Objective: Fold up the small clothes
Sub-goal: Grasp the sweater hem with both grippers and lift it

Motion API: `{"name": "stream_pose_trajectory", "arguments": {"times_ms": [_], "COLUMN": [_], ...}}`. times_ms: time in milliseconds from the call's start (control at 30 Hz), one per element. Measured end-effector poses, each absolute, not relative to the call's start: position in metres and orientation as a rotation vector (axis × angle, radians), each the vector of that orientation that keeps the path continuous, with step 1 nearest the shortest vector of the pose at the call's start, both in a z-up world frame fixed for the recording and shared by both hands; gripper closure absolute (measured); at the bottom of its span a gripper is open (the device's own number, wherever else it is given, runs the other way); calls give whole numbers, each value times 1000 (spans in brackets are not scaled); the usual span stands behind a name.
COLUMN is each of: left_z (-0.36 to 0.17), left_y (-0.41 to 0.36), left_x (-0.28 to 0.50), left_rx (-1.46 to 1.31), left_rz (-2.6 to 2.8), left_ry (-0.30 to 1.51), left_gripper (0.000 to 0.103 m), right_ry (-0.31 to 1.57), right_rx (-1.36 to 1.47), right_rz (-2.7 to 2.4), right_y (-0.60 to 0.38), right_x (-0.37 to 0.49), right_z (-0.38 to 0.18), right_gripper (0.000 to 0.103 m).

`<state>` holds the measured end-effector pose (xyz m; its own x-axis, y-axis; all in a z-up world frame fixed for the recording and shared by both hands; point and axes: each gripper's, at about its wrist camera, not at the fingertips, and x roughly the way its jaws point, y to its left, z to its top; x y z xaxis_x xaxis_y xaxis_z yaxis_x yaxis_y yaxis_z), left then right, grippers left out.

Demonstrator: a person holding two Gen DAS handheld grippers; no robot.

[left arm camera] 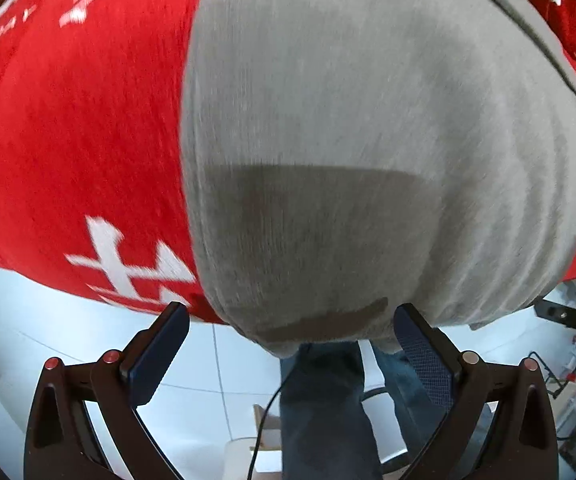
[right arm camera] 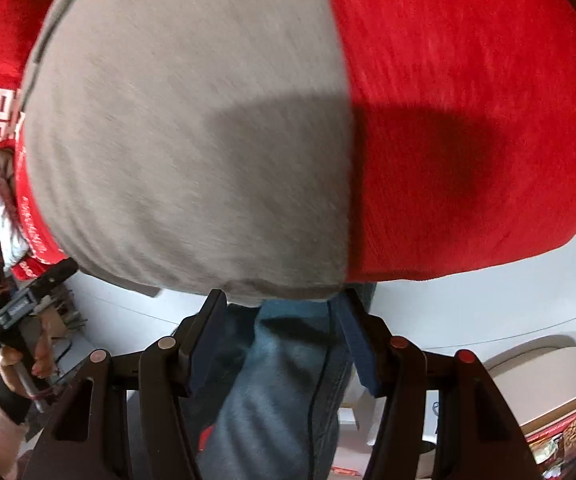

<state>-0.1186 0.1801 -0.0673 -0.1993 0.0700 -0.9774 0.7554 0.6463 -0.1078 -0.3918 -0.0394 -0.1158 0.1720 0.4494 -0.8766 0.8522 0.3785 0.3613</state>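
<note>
A grey garment (left arm camera: 348, 128) lies flat on a red cloth (left arm camera: 68, 128) with white characters that covers the table, its near hem hanging over the table edge. My left gripper (left arm camera: 290, 334) is open, its fingers apart just below that hem, not touching it. In the right wrist view the same grey garment (right arm camera: 192, 140) fills the left and middle, on the red cloth (right arm camera: 480, 100). My right gripper (right arm camera: 282, 312) is open, with the hem just beyond its fingertips. Both views are motion-blurred.
Below the table edge are the person's blue jeans (right arm camera: 284, 392), a black cable (left arm camera: 266, 420) and white floor tiles (left arm camera: 208, 380). The left hand holding the other gripper (right arm camera: 28, 320) shows at the left of the right wrist view. A beige chair (right arm camera: 544, 376) and clutter stand at the lower right.
</note>
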Motion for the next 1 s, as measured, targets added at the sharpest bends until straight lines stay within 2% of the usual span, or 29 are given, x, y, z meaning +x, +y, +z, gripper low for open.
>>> {"name": "stream_pose_trajectory", "arguments": {"times_ms": [233, 300, 333, 367, 400, 433, 500, 633, 800, 900, 967, 1000], "left_z": [-90, -90, -91, -88, -84, -77, -70, -39, 24, 43, 55, 62], "left_y": [188, 184, 185, 186, 186, 183, 182, 177, 149, 124, 106, 94], "left_x": [-137, -134, -135, -131, -131, -129, -130, -125, -101, -82, -69, -60], "left_rx": [609, 586, 579, 580, 576, 578, 585, 557, 473, 429, 375, 350], "left_rz": [-709, -715, -722, -727, -739, -759, -808, -924, -1087, -1114, -1130, -1137], "left_ry": [1742, 1743, 1745, 1756, 1756, 1760, 1767, 1775, 1681, 1628, 1598, 1581], "left_gripper": [0, 8, 21, 30, 39, 59, 87, 88, 88, 88, 102, 101], "right_ry": [1412, 1386, 1371, 1342, 1312, 1287, 1228, 1103, 916, 827, 775, 751], "right_rx": [1271, 1279, 1288, 1305, 1336, 1370, 1411, 1468, 1476, 1468, 1471, 1470], "right_rz": [-403, -404, -404, -404, -399, -390, -363, -293, -244, -222, -206, -195], "right_y": [-31, -32, -32, -33, -35, -36, -37, -45, -71, -94, -110, -119], "right_x": [-389, -393, -395, -397, -399, -401, -402, -398, -377, -357, -344, -336], "right_z": [-142, -141, -141, -139, -136, -133, -122, -89, -42, -20, -10, -4], "right_gripper": [41, 41, 46, 72, 87, 93, 93, 93, 93, 93, 96, 97]}}
